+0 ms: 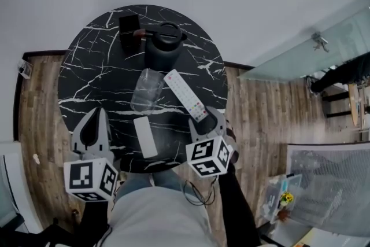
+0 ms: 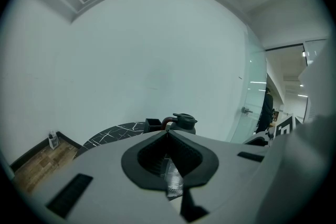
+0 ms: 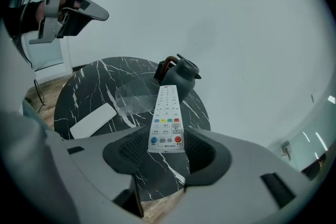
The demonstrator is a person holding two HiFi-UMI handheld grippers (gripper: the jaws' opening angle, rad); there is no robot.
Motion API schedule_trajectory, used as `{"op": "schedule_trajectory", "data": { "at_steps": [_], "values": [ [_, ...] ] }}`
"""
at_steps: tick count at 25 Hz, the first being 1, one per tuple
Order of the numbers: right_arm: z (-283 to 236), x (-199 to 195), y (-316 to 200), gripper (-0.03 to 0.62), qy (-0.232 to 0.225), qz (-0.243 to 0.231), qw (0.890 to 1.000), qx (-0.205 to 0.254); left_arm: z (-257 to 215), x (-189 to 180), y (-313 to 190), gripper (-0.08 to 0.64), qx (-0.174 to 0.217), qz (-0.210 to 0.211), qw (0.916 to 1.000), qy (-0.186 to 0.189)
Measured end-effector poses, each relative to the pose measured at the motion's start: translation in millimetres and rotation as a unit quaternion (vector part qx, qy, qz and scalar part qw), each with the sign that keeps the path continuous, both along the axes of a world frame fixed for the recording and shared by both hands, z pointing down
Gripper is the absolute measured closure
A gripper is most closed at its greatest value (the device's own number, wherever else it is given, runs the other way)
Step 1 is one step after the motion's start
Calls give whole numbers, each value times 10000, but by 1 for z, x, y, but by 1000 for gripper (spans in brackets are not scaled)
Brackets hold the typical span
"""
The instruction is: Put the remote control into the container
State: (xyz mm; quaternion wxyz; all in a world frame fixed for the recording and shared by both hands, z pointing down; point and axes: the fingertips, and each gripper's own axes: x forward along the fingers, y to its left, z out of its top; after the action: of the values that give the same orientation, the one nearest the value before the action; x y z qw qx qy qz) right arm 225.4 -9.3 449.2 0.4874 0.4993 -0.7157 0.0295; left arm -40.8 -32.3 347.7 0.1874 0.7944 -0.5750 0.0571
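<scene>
Person: a light shirt (image 1: 156, 211) fills the bottom edge of the head view, with a dark sleeve (image 1: 237, 205) behind the right gripper.
Left gripper (image 1: 98, 110): it hangs over the near left rim of the table. In its own view (image 2: 168, 134) the jaw tips meet, with nothing between them.
Right gripper (image 1: 205, 120): it is over the near right part of the table. Its jaws stand fairly wide, clamped on the button end of the remote control (image 3: 165, 139).
White bar (image 1: 145, 137): this flat, plain piece lies on the table between the two grippers, touching neither (image 3: 93, 120).
Remote control (image 1: 184, 92): it is white with coloured buttons at the gripped end (image 3: 165, 113). That end is raised off the tabletop, and the far end points toward the kettle. It sits just right of the container, not inside it.
Container (image 1: 144, 89): this clear plastic tub is near the middle of the table, left of the remote (image 3: 135, 98). I cannot tell whether it is upright or on its side.
Kettle (image 1: 165, 43): it is dark, with a lid and a handle, and stands beyond the container (image 3: 181, 76) (image 2: 181, 124).
Black box (image 1: 129, 25): it is small and sits at the far edge, just left of the kettle (image 2: 153, 124).
Table (image 1: 98, 66): it is round, black marble with white veins (image 3: 89, 92).
Floor (image 1: 260, 118): wood planks run round the table.
Glass door (image 1: 312, 49): it stands off to the right.
</scene>
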Motion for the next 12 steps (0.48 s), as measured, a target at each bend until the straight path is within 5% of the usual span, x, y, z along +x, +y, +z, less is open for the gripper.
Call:
{"op": "schedule_trajectory", "data": {
  "at_steps": [12],
  "values": [
    [1, -22, -15, 378, 206, -512, 9985, -52, -1, -15, 1, 549, 21, -225, 9997, 17]
  ]
}}
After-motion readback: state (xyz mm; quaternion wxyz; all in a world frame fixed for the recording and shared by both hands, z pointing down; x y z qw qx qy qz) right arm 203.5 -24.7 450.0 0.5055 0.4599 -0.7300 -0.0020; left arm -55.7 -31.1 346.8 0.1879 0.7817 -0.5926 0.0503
